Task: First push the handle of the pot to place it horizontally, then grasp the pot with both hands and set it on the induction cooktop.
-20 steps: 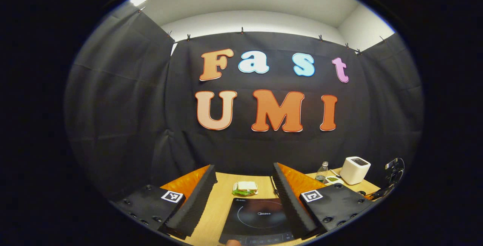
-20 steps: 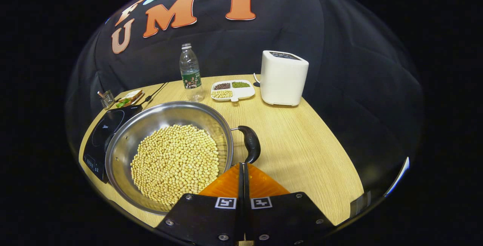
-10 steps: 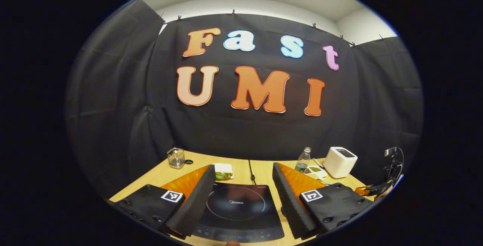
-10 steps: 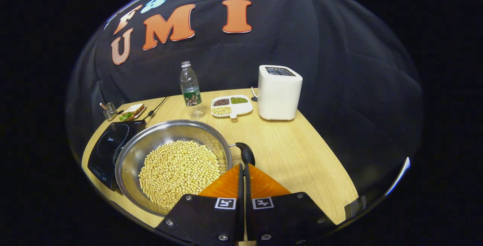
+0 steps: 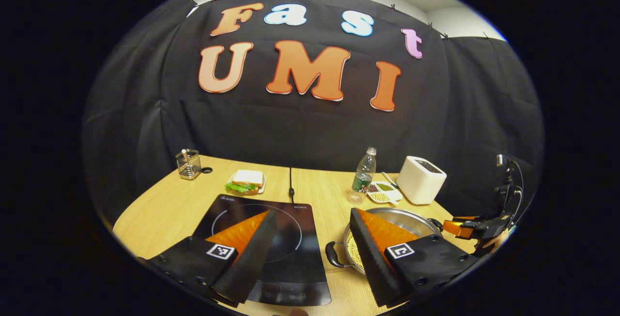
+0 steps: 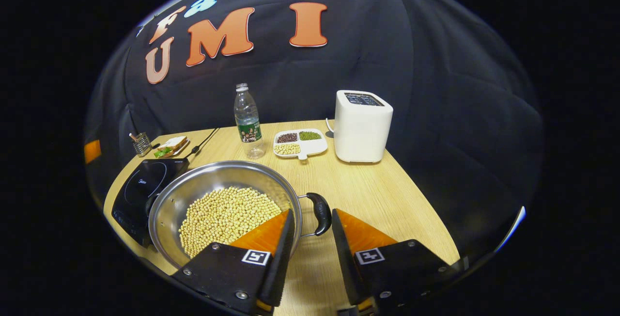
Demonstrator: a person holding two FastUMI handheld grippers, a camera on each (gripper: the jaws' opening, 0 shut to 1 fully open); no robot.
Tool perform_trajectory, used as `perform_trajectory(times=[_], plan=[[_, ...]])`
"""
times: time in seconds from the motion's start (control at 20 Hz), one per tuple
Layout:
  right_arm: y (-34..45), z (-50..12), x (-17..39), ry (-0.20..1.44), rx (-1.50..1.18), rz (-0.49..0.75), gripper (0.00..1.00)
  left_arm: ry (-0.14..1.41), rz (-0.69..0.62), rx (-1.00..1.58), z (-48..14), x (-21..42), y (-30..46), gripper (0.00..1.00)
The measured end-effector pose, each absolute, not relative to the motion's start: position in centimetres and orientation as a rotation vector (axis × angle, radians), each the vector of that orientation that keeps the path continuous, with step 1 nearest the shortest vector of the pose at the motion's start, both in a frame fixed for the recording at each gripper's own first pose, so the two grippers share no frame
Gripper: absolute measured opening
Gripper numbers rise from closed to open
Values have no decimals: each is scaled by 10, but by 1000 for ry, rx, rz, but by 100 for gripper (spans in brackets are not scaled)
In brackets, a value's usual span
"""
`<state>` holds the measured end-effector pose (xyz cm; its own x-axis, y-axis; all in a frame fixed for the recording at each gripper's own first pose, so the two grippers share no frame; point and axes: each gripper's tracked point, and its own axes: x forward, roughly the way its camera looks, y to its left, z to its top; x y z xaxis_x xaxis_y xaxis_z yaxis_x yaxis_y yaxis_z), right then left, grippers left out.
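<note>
A round-edged wooden table [image 6: 378, 199] carries everything. Along its far edge, by the black cloth wall, stand a wire holder [image 5: 188, 164], a sandwich on a plate [image 5: 246, 181], a clear water bottle [image 6: 248, 121], a white divided dish [image 6: 300, 142] of beans and a white toaster [image 6: 362, 126]; a black cord [image 5: 291, 182] runs from the far edge to the induction cooktop [image 5: 290, 258], which lies flat near the front edge. The steel pot [image 6: 218, 180], filled with pale soybeans [image 6: 227, 214], sits on the table just beside the cooktop, its rim appearing to overlap the cooktop's near corner in the right gripper view. The pot's black right handle [image 6: 320, 213] sticks out level from the rim; its other handle [image 5: 333, 254] faces the cooktop. The left gripper [image 5: 310, 248] hangs above the table with its fingers wide apart, one over the cooktop and one over the pot's edge, clasping nothing. The right gripper [image 6: 312, 253] has its fingers apart on either side of the right handle, one over the pot's rim and beans, the other over bare table; whether they touch the handle cannot be told. In the left gripper view the right gripper appears past the pot, in a hand [image 5: 494, 242]. There is a small mark on the cooktop, too faint to read.
</note>
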<state>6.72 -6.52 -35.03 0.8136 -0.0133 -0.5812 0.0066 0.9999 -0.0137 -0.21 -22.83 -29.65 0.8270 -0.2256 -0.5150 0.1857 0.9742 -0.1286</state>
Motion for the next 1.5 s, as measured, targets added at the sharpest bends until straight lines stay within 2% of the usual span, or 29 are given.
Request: perform_trajectory(times=[0.05, 0.1, 0.25, 0.3, 0.5, 0.85, 1.05, 1.1, 1.15, 1.25, 1.3, 1.35, 1.4, 1.45, 1.5], plan=[[-66, -351, 70, 618, -10, -13, 53, 577, -222, -72, -308, -3, -234, 98], [-66, -354, 73, 619, -9, -15, 60, 602, -227, -72, -322, -5, -241, 98], [-64, -363, 77, 636, -8, -10, 74, 683, -243, -59, -360, -12, -260, 99], [-63, -367, 80, 642, -11, -10, 81, 708, -252, -56, -371, -14, -267, 99], [-59, -378, 86, 661, -11, -2, 94, 802, -275, -32, -409, -21, -286, 99], [-60, -404, 100, 723, 12, -10, 94, 908, -276, -16, -436, -24, -301, 96], [-50, -415, 103, 760, 42, 15, 94, 920, -247, 0, -441, -21, -296, 82], [-53, -417, 104, 763, 27, 3, 89, 921, -246, -10, -442, -19, -296, 80], [-57, -419, 106, 763, 2, -13, 86, 933, -244, -25, -441, -20, -296, 72], [-58, -416, 105, 769, 5, -15, 73, 953, -209, -32, -444, -17, -289, 74], [-57, -418, 106, 780, 26, -15, 71, 983, -204, -55, -447, -18, -293, 74], [-57, -418, 104, 793, 51, -20, 69, 1007, -204, -58, -450, -18, -292, 67], [-56, -419, 104, 803, 71, -23, 61, 1027, -200, -63, -447, -20, -291, 63], [-55, -419, 102, 805, 75, -18, 63, 1025, -201, -65, -446, -18, -292, 58], [-55, -419, 102, 805, 75, -13, 54, 1022, -200, -65, -447, -16, -293, 56]])
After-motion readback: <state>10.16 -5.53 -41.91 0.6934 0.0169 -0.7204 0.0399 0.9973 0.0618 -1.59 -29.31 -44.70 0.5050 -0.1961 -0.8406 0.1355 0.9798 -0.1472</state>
